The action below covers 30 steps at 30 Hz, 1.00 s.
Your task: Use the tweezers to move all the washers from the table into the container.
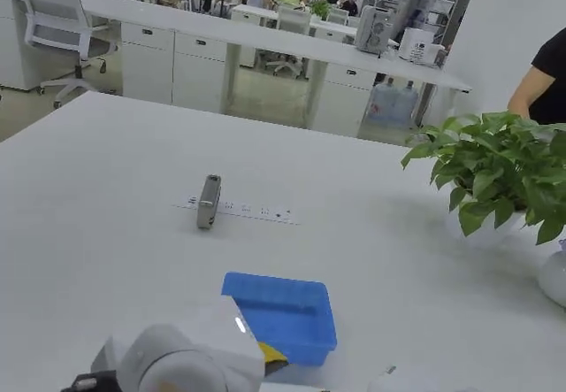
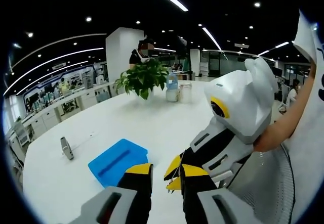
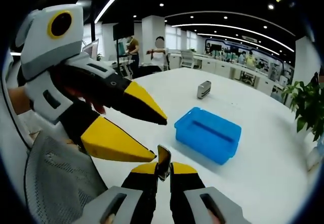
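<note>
The washers cannot be made out for certain. In the head view a row of small specks runs across the white tabletop, well beyond the container and too small to tell apart. One end of the row lies beside an upright grey metal block.

The blue container sits flat on the tabletop, nearer the person than the row. It lies just ahead of a gripper whose yellow tip shows at the bottom of the head view; which side that gripper belongs to I cannot tell.

In the right gripper view the right gripper has its jaws pressed together on the tweezers, of which a thin shiny end stands up between the yellow tips. The left gripper comes in from the left of that view, its two yellow jaws spread apart with nothing between them, and it hangs above the tabletop short of the container.

In the left gripper view the left gripper shows the same wide gap, and the right gripper reaches in beside it.

A leafy potted plant stands at the tabletop's far right. A person in a black sleeve stands behind it.
</note>
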Each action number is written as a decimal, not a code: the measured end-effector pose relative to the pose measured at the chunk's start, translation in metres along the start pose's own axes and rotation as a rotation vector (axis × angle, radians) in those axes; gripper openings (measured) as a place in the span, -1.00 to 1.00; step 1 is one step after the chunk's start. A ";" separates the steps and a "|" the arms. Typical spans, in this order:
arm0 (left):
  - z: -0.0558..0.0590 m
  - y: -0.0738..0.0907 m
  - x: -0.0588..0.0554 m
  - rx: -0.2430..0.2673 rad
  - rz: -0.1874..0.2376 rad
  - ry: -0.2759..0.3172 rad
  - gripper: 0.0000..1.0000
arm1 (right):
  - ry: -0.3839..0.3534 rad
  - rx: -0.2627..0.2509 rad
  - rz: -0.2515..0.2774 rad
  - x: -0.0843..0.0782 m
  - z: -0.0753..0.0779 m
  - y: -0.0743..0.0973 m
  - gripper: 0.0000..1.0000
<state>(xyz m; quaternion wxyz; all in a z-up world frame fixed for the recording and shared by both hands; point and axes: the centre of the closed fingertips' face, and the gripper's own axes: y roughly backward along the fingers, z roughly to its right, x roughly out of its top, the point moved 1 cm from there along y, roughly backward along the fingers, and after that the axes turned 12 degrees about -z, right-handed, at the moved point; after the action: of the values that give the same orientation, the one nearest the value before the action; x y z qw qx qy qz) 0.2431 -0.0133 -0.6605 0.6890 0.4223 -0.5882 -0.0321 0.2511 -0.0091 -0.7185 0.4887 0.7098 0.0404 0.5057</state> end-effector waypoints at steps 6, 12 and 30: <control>0.010 -0.007 -0.005 -0.032 -0.022 -0.063 -0.85 | 0.043 0.011 -0.047 -0.010 -0.005 -0.010 -0.91; 0.019 -0.014 -0.012 -0.077 -0.044 -0.116 -1.00 | 0.071 0.013 -0.091 -0.018 -0.006 -0.017 -0.91; 0.014 -0.048 -0.037 -0.176 -0.096 -0.342 -1.00 | 0.162 -0.096 -0.196 -0.050 0.024 -0.034 -0.84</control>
<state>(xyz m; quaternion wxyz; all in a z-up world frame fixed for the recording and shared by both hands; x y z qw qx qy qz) 0.2416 -0.0313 -0.7197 0.6109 0.3763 -0.6708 -0.1875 0.2604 -0.0347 -0.7775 0.5641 0.6352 0.1247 0.5126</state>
